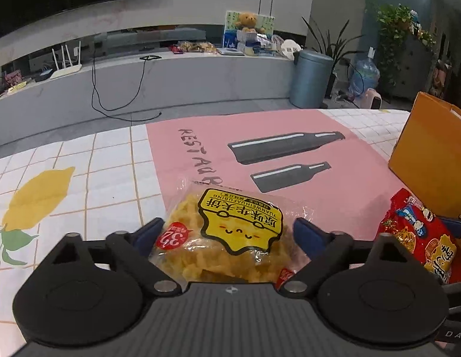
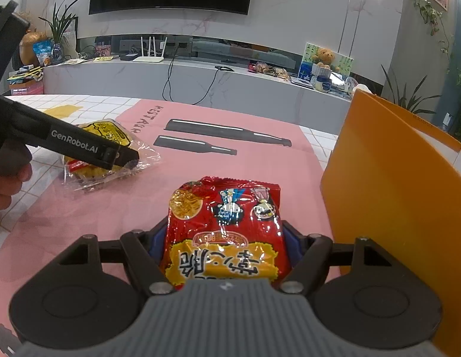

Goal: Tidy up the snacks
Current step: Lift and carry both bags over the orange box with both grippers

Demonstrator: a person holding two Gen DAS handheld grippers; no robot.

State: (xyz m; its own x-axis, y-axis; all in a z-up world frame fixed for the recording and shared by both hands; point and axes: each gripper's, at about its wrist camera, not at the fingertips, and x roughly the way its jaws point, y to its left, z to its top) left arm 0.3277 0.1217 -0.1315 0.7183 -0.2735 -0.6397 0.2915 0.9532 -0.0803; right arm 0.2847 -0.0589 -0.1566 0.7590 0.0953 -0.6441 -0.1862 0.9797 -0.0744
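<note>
Table [image 2: 316, 145]: a checked cloth with a pink bottle-print mat [image 1: 364, 178] spreads out ahead of both sets of tongs.

Orange box [image 2: 393, 184]: stands open just to the right of the right tongs, its near wall rising beside the red packet; in the left wrist view it sits ahead and to the right.

Red noodle-snack packet [image 2: 227, 232]: grasped between the blue pads of the right tongs [image 2: 224, 238], which pinch its sides; it appears raised a little off the mat, just left of the box wall.

Waffle packet [image 1: 227, 235]: lies on the mat between the fingers of the left tongs [image 1: 227, 232], which stand released and spread wide, the pads seemingly clear of the wrapper on both sides.

Person's hand [image 2: 7, 184]: seen at the left edge of the right wrist view, gripping the left tongs' handle.

Step in hand: likely loading snacks into the box, red packet first.

Next move: probably calls for lifting the red packet over the box wall and letting go inside; the left tongs must close before the waffles can follow.
</note>
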